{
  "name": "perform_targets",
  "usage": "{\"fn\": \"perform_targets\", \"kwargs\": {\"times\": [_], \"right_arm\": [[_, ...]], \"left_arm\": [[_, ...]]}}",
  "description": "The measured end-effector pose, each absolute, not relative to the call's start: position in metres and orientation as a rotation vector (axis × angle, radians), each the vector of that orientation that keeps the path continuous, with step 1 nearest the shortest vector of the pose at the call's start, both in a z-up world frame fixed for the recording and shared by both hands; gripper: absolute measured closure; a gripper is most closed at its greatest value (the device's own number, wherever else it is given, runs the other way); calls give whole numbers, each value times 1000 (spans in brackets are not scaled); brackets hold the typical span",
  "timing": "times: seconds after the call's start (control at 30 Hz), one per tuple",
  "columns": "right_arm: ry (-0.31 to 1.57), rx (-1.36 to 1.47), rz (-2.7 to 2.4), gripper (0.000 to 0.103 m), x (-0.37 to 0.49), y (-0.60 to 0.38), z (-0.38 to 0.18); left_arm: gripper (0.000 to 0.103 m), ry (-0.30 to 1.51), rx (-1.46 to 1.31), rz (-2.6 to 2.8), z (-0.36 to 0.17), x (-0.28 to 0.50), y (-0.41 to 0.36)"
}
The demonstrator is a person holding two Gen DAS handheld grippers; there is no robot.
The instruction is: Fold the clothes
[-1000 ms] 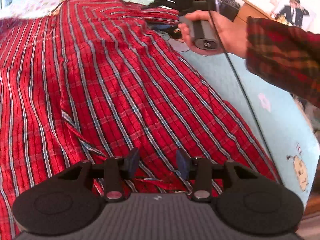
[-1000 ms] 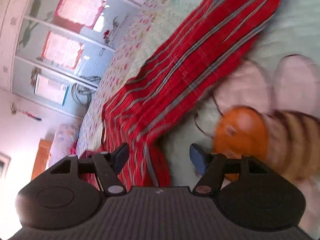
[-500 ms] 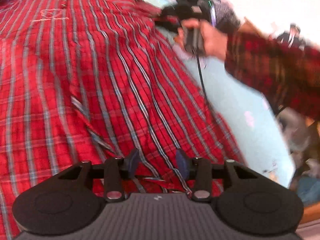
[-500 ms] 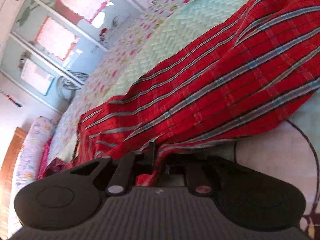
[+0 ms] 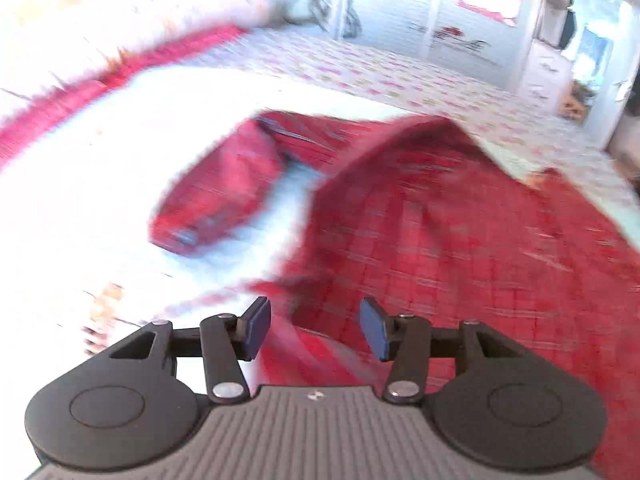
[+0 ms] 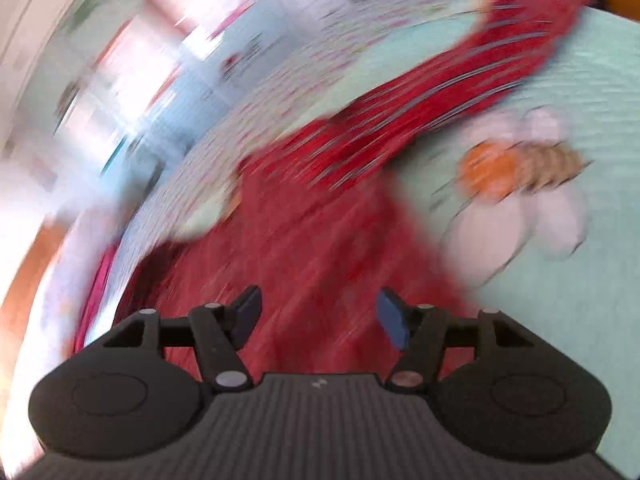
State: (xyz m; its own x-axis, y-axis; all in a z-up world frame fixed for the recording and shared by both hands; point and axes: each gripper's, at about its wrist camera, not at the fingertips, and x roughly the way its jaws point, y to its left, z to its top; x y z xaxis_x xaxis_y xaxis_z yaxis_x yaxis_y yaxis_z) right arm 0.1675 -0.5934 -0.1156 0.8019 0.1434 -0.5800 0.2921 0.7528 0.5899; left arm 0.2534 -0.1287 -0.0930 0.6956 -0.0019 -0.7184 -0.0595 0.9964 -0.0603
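The red plaid shirt [image 5: 440, 240] lies spread on the bed, one sleeve [image 5: 216, 188] bent across the pale cover to its left. My left gripper [image 5: 315, 328] hovers over the shirt's near edge with its jaws opening; the blue pads press on nothing. In the blurred right wrist view the shirt [image 6: 320, 240] fills the middle and a sleeve [image 6: 460, 80] runs up to the right. My right gripper [image 6: 320, 316] is above the cloth, jaws opening, with nothing gripped.
The bed has a pale green cover [image 6: 580, 320] with a bee print [image 6: 520, 168]. A floral quilt [image 5: 400, 76] lies farther back, pillows [image 5: 160, 12] sit at the head, and white wardrobe doors [image 5: 460, 12] stand behind.
The right gripper, shut on the shirt's edge half a second ago, has let go and opened. The left jaws have widened. Both views have swung fast across the bed.
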Motion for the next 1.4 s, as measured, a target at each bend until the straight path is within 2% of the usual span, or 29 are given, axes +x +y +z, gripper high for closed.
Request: {"fn": "perform_targets", "kwargs": {"times": [0.23,0.3,0.47,0.5,0.53,0.57,0.7,0.9,0.93,1.0,1.13,1.4], "right_arm": [[766,701,195,36,186,-474,-118],[778,637,225,36,191,-458,-116],[808,610,252,36,195,-446,-121],[809,619,244,36,191,-445,-121],[809,636,239,35,190,-445,-123],[809,655,234,35,189,-446,-125],[836,721,203,35,187,-452,-141],[794,743,183,34,186,-467,-140],[785,733,194,33,189,-468,-138],[772,720,227,32,199,-467,-135],[742,710,311,31,244,-455,-129],[743,878,388,26,404,-406,-137]], "left_arm": [[49,781,98,8,-114,276,-113],[48,798,174,-27,-125,287,-121],[48,911,131,-89,-143,304,-121],[55,939,127,-72,-148,309,-121],[68,960,115,-55,-151,311,-121],[94,966,88,-51,-151,312,-120],[94,896,36,-5,-127,303,-119],[94,666,-290,-124,-37,267,-97],[94,644,-275,-112,-31,265,-98],[94,674,-232,-27,-35,268,-98],[94,716,-313,-97,-45,262,-91],[94,709,-389,-170,-42,252,-74]]}}
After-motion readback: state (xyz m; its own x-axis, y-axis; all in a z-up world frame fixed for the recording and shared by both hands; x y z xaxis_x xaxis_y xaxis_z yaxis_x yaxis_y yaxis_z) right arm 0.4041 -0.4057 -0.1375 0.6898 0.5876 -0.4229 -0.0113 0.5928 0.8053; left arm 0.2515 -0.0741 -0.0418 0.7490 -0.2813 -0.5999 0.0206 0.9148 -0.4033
